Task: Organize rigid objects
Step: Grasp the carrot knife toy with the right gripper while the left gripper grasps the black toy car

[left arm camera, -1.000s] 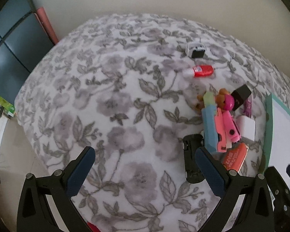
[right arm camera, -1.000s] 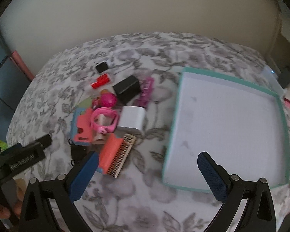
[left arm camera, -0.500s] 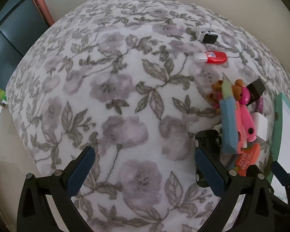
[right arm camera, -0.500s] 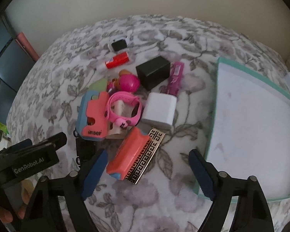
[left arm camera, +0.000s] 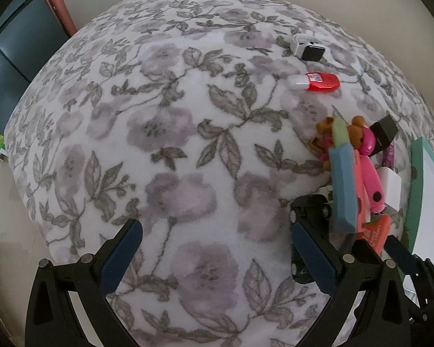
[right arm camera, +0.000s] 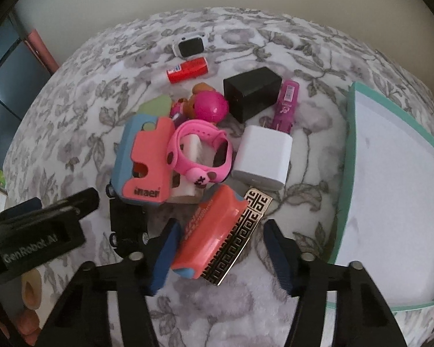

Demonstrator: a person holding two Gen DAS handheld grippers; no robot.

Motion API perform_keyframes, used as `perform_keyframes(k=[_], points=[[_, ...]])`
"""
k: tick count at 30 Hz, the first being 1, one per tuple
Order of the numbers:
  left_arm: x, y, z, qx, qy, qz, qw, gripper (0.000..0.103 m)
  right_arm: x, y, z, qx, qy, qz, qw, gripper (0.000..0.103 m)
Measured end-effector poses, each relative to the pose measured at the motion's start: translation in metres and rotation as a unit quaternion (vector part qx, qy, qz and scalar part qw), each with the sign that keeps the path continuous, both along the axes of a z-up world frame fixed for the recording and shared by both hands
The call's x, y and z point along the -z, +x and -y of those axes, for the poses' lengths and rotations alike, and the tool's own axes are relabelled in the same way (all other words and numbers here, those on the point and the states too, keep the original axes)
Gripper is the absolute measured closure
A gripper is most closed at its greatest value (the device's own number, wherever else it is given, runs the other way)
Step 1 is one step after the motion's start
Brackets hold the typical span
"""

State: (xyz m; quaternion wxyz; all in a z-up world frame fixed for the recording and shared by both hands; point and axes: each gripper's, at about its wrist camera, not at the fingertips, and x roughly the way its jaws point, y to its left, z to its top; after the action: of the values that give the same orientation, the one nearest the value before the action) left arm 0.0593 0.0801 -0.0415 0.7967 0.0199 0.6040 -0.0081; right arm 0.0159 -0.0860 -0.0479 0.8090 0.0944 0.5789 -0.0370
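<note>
A pile of small objects lies on the floral blanket (left arm camera: 165,133). My right gripper (right arm camera: 221,254) points down over an orange brush (right arm camera: 214,228) that rests on a gold-and-black patterned card. Its jaws are closing with the brush between them; the left pad is at the brush's edge and the right pad stands clear. Behind the brush lie a blue-and-coral case (right arm camera: 144,167), a pink watch (right arm camera: 199,153) and a white charger (right arm camera: 263,159). My left gripper (left arm camera: 217,254) hangs open over bare blanket, with a black toy car (left arm camera: 309,211) beside its right finger.
A teal-rimmed white tray (right arm camera: 344,173) lies right of the pile. Farther back are a black box (right arm camera: 251,92), a magenta tube (right arm camera: 286,104), a pink ball toy (right arm camera: 211,105), a red bottle (right arm camera: 188,70) and a white smartwatch (right arm camera: 191,44). A person's fingers (right arm camera: 29,292) show at lower left.
My right gripper has moved left and down from over the tray to over the orange brush, and its jaws have narrowed. The left gripper has sunk a little and stayed open.
</note>
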Motion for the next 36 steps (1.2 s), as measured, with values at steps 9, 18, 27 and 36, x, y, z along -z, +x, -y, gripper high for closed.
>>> perform_keyframes(k=[9, 18, 27, 36], points=[[-0.001, -0.004, 0.015, 0.033, -0.019, -0.001, 0.9993, 0.0, -0.006, -0.003, 0.001, 0.006, 0.019, 0.008, 1.0, 0.066], [0.0, -0.007, 0.031, 0.054, -0.024, -0.003, 0.9983, 0.0, -0.009, -0.012, 0.013, 0.021, 0.041, 0.007, 0.999, 0.068], [0.008, -0.009, 0.058, 0.086, -0.006, -0.028, 0.9959, 0.025, -0.015, -0.024, 0.021, 0.027, 0.064, 0.007, 0.998, 0.072], [0.018, -0.011, 0.071, 0.096, -0.019, -0.049, 0.994, 0.067, -0.02, -0.034, 0.023, 0.019, 0.068, 0.009, 0.997, 0.074]])
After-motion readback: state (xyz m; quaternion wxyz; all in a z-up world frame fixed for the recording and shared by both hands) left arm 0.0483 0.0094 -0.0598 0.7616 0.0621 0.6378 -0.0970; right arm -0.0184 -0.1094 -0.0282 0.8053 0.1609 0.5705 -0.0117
